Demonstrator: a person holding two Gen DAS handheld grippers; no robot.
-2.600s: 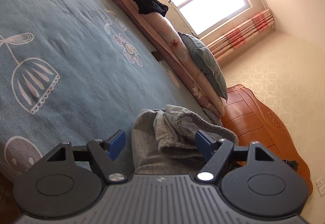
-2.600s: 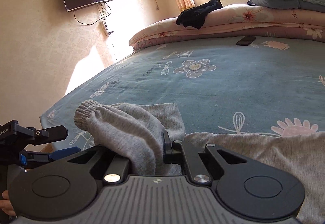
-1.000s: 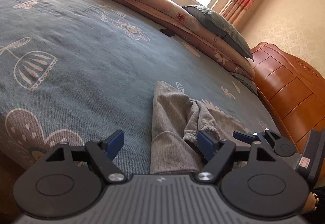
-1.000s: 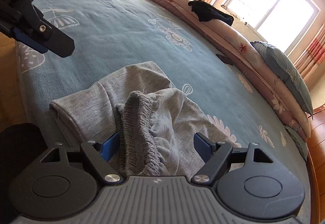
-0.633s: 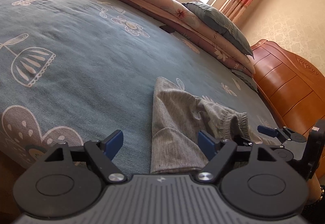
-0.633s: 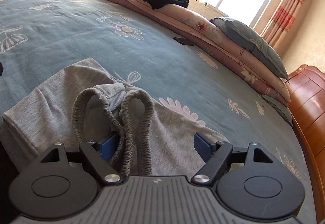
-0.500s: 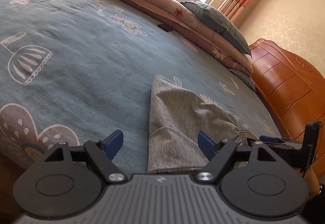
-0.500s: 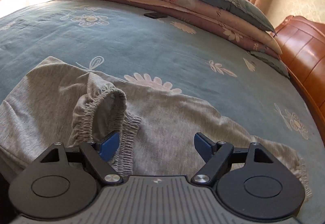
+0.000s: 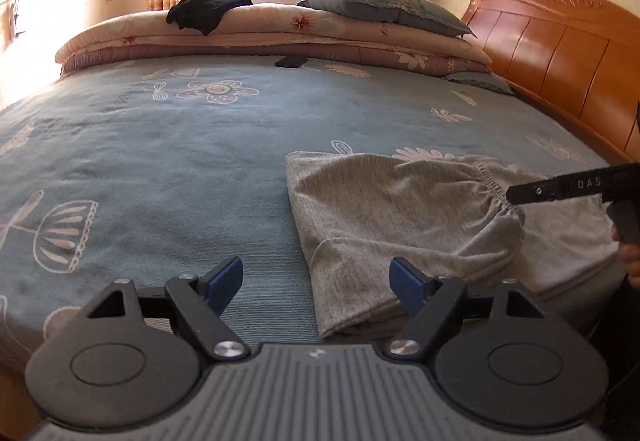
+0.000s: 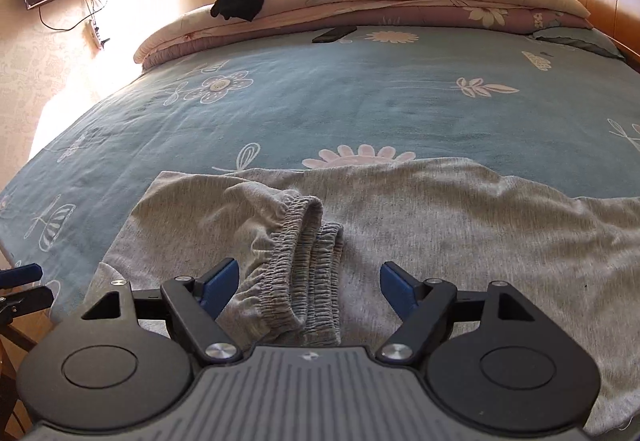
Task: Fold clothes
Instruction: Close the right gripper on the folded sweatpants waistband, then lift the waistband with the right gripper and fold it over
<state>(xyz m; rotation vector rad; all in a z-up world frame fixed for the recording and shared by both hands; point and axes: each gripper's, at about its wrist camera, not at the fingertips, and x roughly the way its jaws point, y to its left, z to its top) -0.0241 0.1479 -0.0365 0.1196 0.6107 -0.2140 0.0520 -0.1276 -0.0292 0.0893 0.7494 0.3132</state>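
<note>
- Grey trousers [image 10: 420, 225] are laid flat at the near edge of the bed [image 9: 160, 161]; the leg end has been folded back over the body, where 2.6 s ago it was lifted in the right tool.
- Elastic cuffs [image 10: 308, 261] now rest bunched on top of the fabric, between the fingers of the right tool [image 10: 310, 283] but not pressed by the pads; the tool is released, jaws wide.
- Left tool [image 9: 318, 279] is released too, jaws wide; the folded left corner of the trousers [image 9: 352, 305] lies between the pads, ungripped. Both views have rolled level since a second ago.
- No containers are seen.
- Open bedspread is left beyond and to the left of the trousers. A phone [image 9: 292, 61], folded quilts [image 9: 260, 37], a dark garment [image 9: 208, 13] and a pillow [image 9: 384, 7] sit well apart at the far side; the headboard [image 9: 560, 53] bounds the right.
</note>
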